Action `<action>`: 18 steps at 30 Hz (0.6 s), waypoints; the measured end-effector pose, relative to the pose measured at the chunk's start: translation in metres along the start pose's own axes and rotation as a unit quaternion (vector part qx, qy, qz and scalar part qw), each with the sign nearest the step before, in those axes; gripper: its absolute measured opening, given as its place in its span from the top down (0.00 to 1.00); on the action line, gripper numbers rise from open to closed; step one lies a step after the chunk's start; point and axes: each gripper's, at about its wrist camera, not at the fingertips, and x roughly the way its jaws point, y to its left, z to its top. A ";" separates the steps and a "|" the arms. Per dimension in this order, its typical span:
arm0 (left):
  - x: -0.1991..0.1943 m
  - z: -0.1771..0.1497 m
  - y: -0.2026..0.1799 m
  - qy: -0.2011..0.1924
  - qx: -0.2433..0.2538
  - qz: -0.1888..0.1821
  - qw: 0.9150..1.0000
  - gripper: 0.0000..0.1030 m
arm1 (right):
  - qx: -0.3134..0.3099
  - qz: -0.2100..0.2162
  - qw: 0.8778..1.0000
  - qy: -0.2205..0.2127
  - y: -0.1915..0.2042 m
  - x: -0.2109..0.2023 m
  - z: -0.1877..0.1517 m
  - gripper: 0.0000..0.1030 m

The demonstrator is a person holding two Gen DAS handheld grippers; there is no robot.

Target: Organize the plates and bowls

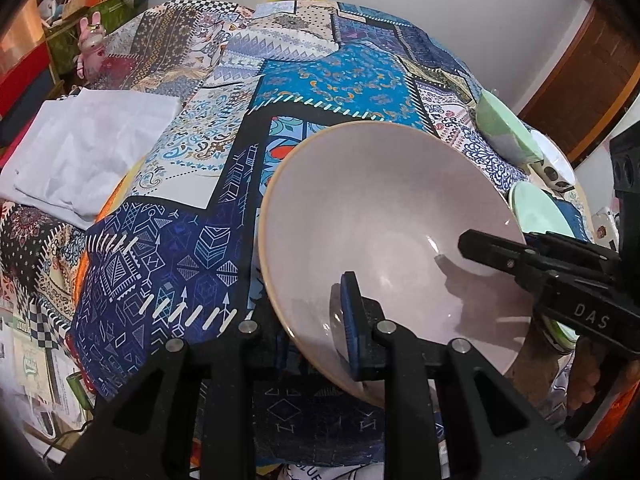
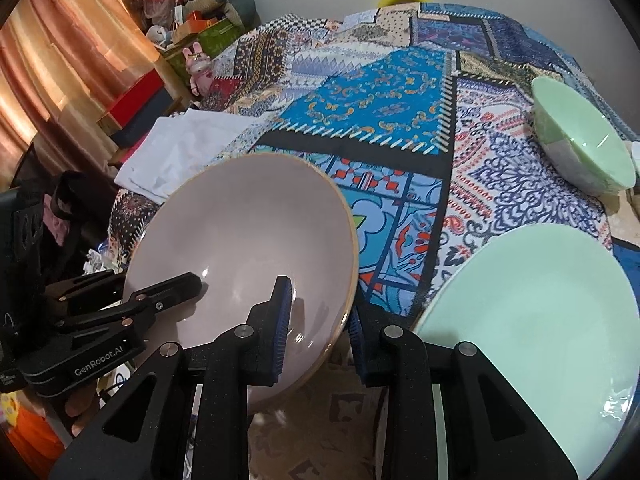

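A wide pale pink bowl (image 1: 384, 224) with a tan rim fills the near part of both views, just above or on the patchwork tablecloth (image 1: 332, 76); I cannot tell which. My left gripper (image 1: 316, 332) is shut on its near-left rim, one blue pad inside and the other finger hidden under the wall. My right gripper (image 2: 318, 332) grips the opposite rim, its pads (image 2: 282, 320) on either side of the wall. A mint green plate (image 2: 532, 320) lies to the right of the pink bowl. A mint green bowl (image 2: 580, 148) stands farther back.
A folded white cloth (image 1: 88, 152) lies on the table's left side. Boxes, a pink rabbit toy (image 1: 92, 40) and other clutter stand beyond the left edge. A white wall runs behind the table. A hand (image 1: 600, 384) holds the right gripper's handle.
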 end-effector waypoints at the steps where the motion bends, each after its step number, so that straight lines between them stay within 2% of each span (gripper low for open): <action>1: -0.002 0.000 0.000 0.000 -0.001 0.000 1.000 0.79 | -0.001 -0.001 1.000 -0.004 -0.001 -0.003 0.000 0.75; 8: -0.021 0.000 -0.008 -0.014 0.017 0.022 1.000 0.70 | 0.005 -0.001 0.999 -0.034 -0.012 -0.029 0.002 0.75; 18: -0.052 0.013 -0.017 -0.048 0.004 0.046 0.998 0.57 | 0.010 -0.021 0.996 -0.082 -0.041 -0.073 0.005 0.69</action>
